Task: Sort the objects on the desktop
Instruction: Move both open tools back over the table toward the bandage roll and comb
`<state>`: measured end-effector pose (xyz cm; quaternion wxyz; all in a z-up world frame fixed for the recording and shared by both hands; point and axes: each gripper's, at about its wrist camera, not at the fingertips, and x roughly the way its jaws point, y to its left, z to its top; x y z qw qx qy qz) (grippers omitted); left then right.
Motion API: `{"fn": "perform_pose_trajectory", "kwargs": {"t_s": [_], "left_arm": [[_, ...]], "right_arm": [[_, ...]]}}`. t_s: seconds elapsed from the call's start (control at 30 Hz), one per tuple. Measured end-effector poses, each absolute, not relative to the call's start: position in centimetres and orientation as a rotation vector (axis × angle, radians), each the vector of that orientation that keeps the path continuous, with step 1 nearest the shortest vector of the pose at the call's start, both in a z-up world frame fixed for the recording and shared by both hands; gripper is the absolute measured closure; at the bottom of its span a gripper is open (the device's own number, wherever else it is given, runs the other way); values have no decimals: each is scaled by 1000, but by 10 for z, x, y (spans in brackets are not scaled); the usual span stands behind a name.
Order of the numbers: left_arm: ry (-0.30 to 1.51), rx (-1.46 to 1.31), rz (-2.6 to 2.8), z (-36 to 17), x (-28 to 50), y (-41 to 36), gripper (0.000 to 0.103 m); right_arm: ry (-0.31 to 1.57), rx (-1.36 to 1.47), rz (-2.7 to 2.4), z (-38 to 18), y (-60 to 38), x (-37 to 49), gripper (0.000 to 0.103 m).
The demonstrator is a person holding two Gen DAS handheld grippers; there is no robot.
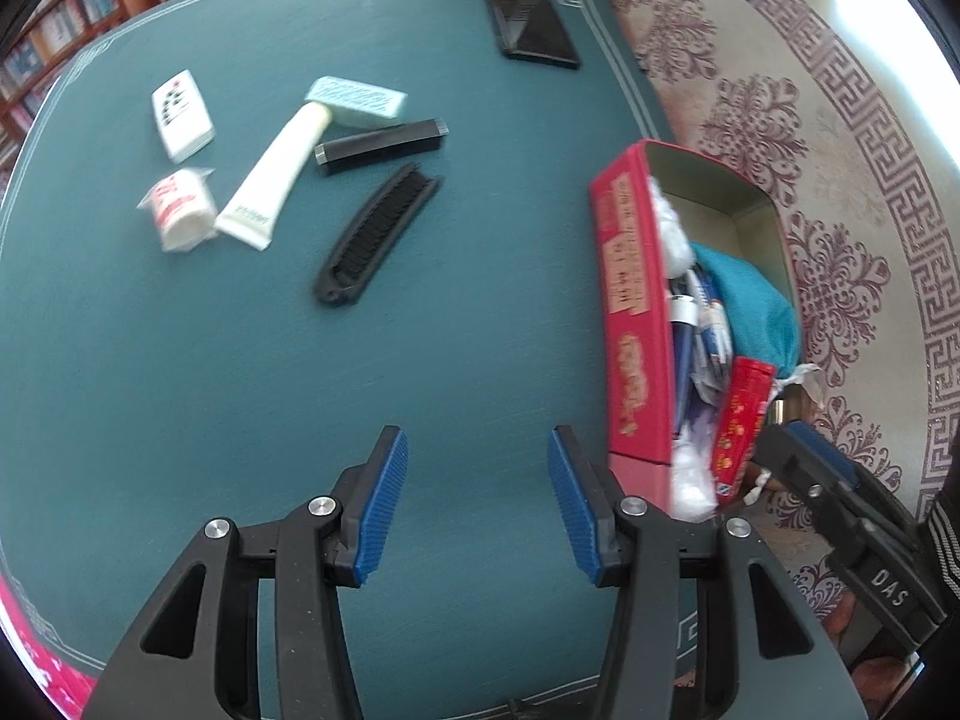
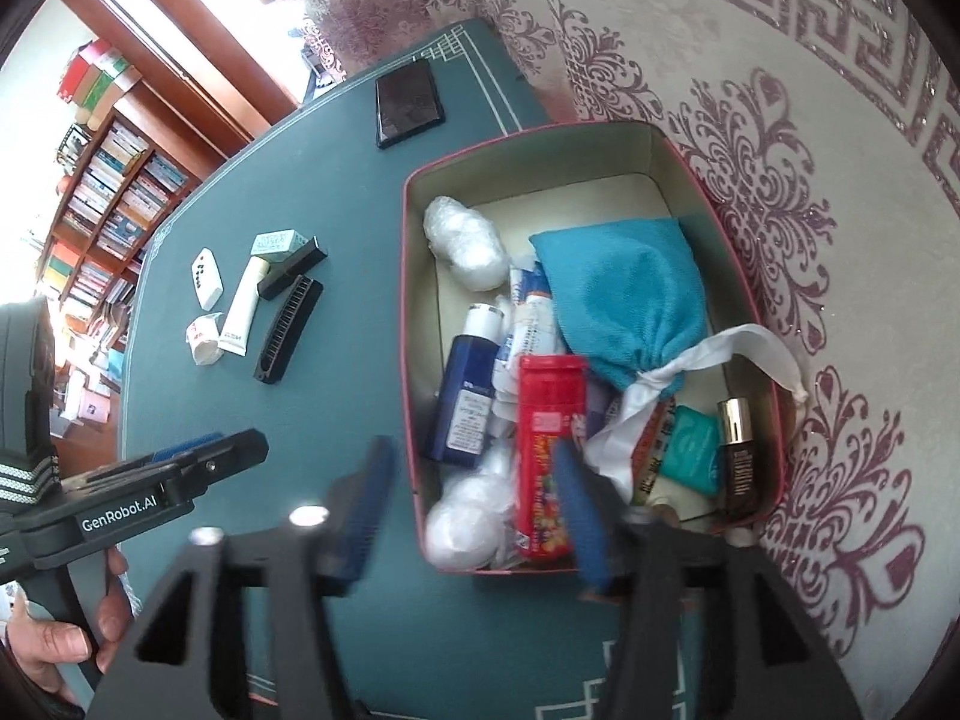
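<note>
both grippers open above the green table (image 1: 180, 390)
left gripper (image 1: 477, 498) empty at lower centre; right gripper (image 2: 474, 510) spread over red box (image 2: 414, 324).

Right tongs (image 2: 474, 516) motion-blurred; box (image 1: 630, 312) contents mostly hidden, perhaps bottles.

Left gripper (image 1: 477, 501) fingers spread over green table (image 1: 240, 390), red box (image 1: 636, 324) right

A teal table (image 1: 240, 390) bears a red box (image 1: 630, 300), comb (image 1: 375, 234), tube (image 1: 270, 180), remote (image 1: 181, 114).
</note>
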<state>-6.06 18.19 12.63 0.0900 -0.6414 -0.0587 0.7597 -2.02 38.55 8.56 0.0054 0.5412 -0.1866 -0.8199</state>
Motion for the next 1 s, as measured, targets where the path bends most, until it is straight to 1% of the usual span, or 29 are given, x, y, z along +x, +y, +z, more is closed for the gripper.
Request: {"fn": "perform_pose_trajectory", "kwargs": {"t_s": [0.1, 0.2, 0.43, 1.0], "left_arm": [[-204, -1963, 2255, 120, -61, 166, 51], [-274, -2009, 2246, 114, -60, 148, 51], [-376, -2058, 2273, 109, -58, 107, 51], [-504, -2115, 2276, 97, -48, 37, 51]], "right_arm": [[-564, 1689, -2570, 88, 377, -23, 35], [-552, 1695, -2556, 87, 367, -26, 35], [-507, 1693, -2538, 87, 341, -32, 35], [-448, 1729, -2456, 81, 280, -50, 35]]}}
